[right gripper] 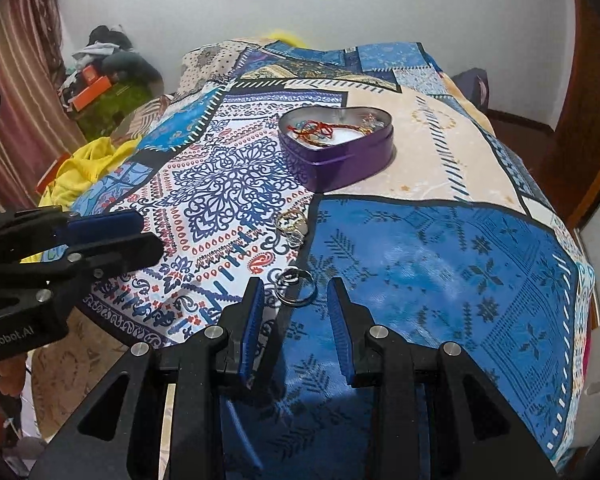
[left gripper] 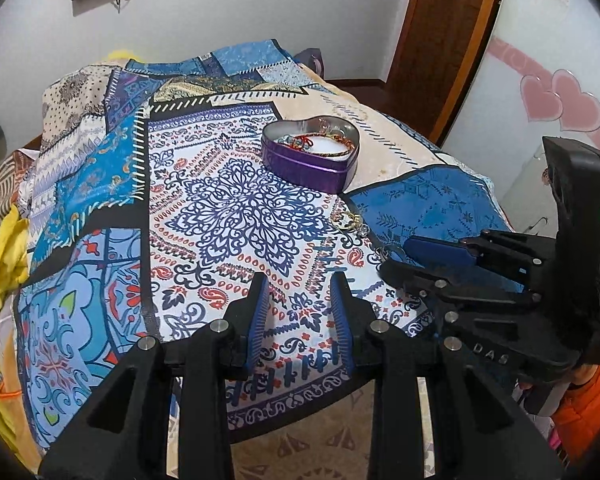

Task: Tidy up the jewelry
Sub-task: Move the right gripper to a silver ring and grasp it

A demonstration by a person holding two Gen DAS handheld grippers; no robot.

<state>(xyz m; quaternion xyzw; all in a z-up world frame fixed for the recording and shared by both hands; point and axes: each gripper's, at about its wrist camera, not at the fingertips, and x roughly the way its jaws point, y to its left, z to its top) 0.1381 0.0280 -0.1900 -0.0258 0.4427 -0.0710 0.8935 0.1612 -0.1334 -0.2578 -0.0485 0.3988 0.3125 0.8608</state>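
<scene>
A purple heart-shaped tin stands open on the patterned cloth, with red and gold bracelets inside. Nearer lie a gold ring piece and a pair of linked silver rings. My right gripper hovers open just over the silver rings, which lie between its fingertips without the pads touching them. My left gripper is open and empty, over the white paisley patch to the left of the rings.
The cloth's front edge drops off just under both grippers onto a beige patterned floor. A yellow garment lies at the left edge. A wooden door and a glass panel with pink hearts stand at the right.
</scene>
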